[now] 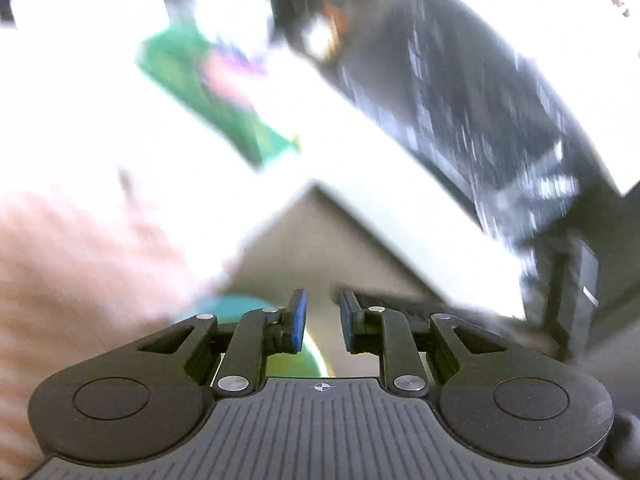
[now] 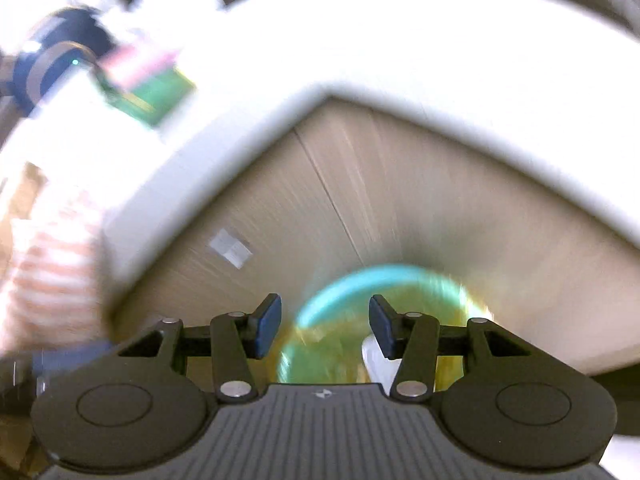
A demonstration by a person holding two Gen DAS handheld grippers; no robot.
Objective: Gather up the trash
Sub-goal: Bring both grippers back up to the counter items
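Both views are smeared by motion. A green packet [image 1: 200, 92] with a pink patch lies on the white table [image 1: 100, 120], far ahead of my left gripper [image 1: 323, 320]. That gripper is open by a narrow gap, and nothing sits between its blue pads. Under it shows the teal rim of a bin [image 1: 236, 308]. My right gripper [image 2: 325, 328] is open and empty above the same bin [image 2: 360, 280], which has a yellow-green lining. A white scrap [image 2: 374, 356] lies inside the bin. The green packet [image 2: 156, 92] also shows at the upper left on the table [image 2: 400, 40].
A black keyboard [image 1: 460, 100] lies on the table's right side. The table corner juts over a pale wooden floor [image 2: 400, 184] with a white sticker [image 2: 230, 248]. A person's striped sleeve [image 2: 48, 260] is at the left, and a dark blurred device [image 2: 52, 64] sits near the packet.
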